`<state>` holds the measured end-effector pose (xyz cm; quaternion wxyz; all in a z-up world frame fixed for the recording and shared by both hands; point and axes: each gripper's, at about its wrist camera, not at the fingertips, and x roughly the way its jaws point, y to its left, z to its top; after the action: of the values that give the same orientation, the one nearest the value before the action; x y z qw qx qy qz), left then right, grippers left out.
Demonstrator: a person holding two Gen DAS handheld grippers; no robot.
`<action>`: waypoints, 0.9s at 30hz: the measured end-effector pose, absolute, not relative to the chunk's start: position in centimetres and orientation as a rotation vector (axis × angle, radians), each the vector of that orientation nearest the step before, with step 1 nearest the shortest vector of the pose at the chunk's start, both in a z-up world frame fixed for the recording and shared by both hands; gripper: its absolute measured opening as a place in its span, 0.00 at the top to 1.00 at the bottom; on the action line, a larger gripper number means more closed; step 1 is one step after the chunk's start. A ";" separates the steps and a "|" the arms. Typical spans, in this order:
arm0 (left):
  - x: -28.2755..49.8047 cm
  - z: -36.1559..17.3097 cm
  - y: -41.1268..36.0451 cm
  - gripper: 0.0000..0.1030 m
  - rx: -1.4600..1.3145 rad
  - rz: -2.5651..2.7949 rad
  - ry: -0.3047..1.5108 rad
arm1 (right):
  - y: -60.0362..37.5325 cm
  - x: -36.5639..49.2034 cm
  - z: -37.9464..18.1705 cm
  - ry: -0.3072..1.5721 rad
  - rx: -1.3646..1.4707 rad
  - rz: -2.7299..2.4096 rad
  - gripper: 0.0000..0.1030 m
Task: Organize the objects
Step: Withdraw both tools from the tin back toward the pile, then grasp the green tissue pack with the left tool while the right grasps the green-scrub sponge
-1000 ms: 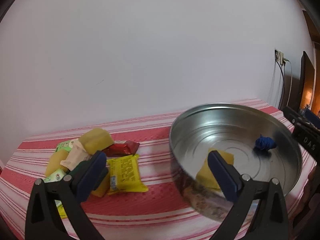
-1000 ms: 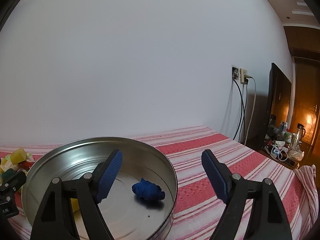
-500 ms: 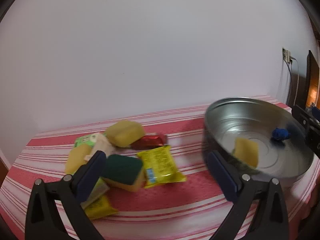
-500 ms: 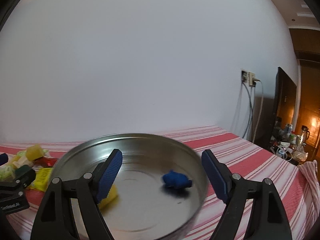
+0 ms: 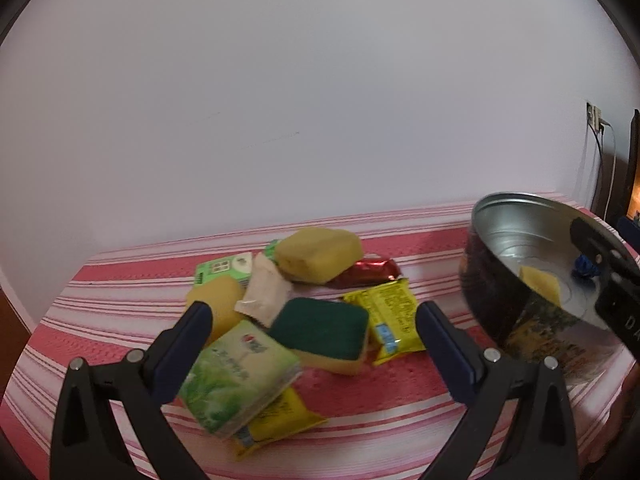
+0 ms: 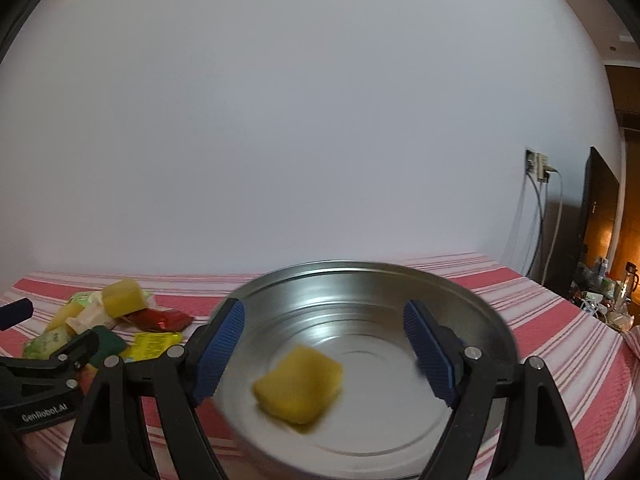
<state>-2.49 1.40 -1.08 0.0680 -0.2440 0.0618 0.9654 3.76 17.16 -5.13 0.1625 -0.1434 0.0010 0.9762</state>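
My left gripper is spread wide and holds nothing. It hangs over a heap of things on the red and white striped tablecloth. Right under it lies a sponge with a dark green top, and a green tissue pack leans by my left finger, on top of a yellow packet. Behind them sit a yellow snack packet, a red wrapper, a white sachet, a green and white pack and two plain yellow sponges (one is half hidden behind my finger). They all touch or lie on each other, so nothing in the heap is easy to get at alone.

My right gripper is wide too, with nothing in it. It points into the round metal tin, which stands to the right of the heap, well apart from it. A yellow sponge lies on the tin's floor, a bit blurry. From my left camera I also see a small blue thing in the tin, partly behind my right gripper's black arm.

A white wall is behind the table. At the far right, a socket with cables and a dark panel stand by a cluttered corner.
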 end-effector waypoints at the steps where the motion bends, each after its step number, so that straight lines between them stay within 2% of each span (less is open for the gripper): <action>1: -2.5 -1.1 1.1 0.00 -0.738 2.910 0.187 | 16.3 3.7 -5.2 -0.002 -0.410 2.791 0.19; 15: -4.7 -2.6 -5.8 0.00 -0.946 2.798 0.118 | 11.8 1.5 -5.4 -0.056 -0.488 2.869 0.19; 19: -5.2 -3.1 -6.2 0.00 -0.983 2.772 0.099 | 11.9 1.1 -5.7 -0.033 -0.532 2.888 0.19; 24: -6.1 -3.9 -4.9 0.01 -1.059 2.715 0.169 | 12.2 0.4 -6.0 -0.010 -0.606 2.892 0.19; 26: -6.2 -4.1 -5.0 0.15 -1.070 2.699 0.155 | 12.4 0.4 -6.0 0.002 -0.620 2.893 0.19; 27: -6.2 -4.1 -5.1 0.35 -1.075 2.685 0.141 | 12.5 0.4 -6.0 0.007 -0.620 2.894 0.19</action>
<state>-6.20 -5.11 -4.13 0.1224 -0.3686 0.0482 0.9202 0.44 12.46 -6.04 0.0908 -0.2087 0.0024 0.9738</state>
